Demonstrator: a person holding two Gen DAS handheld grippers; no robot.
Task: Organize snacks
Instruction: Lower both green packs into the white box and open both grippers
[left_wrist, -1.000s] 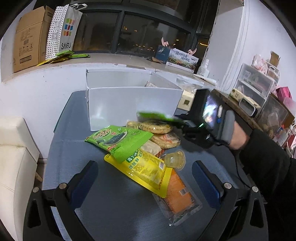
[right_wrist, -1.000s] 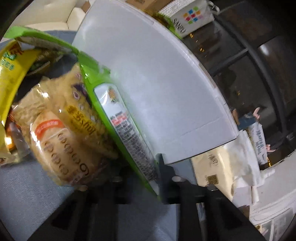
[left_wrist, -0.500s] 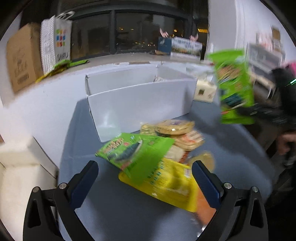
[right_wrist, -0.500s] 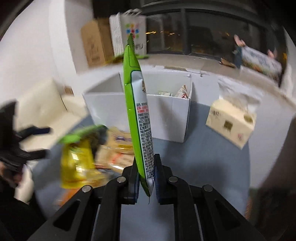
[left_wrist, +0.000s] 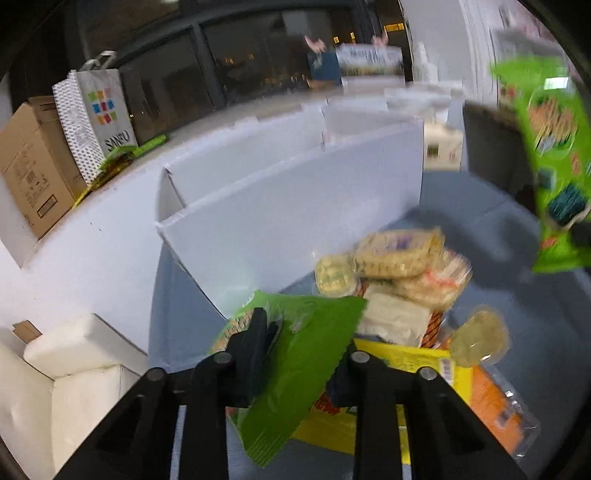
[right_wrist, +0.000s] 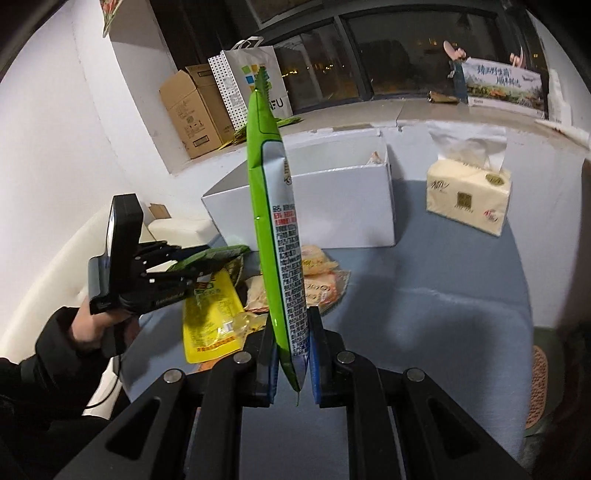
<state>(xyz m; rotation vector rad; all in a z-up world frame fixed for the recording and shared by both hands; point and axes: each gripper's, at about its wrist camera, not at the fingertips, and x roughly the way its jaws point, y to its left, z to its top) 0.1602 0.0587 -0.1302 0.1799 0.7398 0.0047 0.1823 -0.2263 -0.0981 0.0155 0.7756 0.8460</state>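
Observation:
My right gripper (right_wrist: 293, 369) is shut on the lower edge of a green snack packet (right_wrist: 280, 236), held upright and edge-on above the table; the left wrist view shows that packet at the far right (left_wrist: 550, 147). My left gripper (left_wrist: 299, 350) is down at the snack pile, its jaws closing on a second green packet (left_wrist: 306, 354) that lies between the fingers; the right wrist view shows them pinching it (right_wrist: 207, 258). Under it lie a yellow packet (left_wrist: 399, 369), round cakes (left_wrist: 399, 254), a jelly cup (left_wrist: 480, 338) and an orange packet (left_wrist: 495, 406). An open white box (right_wrist: 332, 206) stands behind the pile.
A tissue pack (right_wrist: 469, 199) sits right of the box on the blue-grey table (right_wrist: 443, 295). On the window ledge are a cardboard box (right_wrist: 192, 110) and a paper bag (right_wrist: 236, 85). A white sofa (left_wrist: 74, 369) is left of the table.
My left gripper moved in over the pile and its wide-open jaws closed around the green packet. My right gripper rose and rolled, bringing its packet from beside the box to upright.

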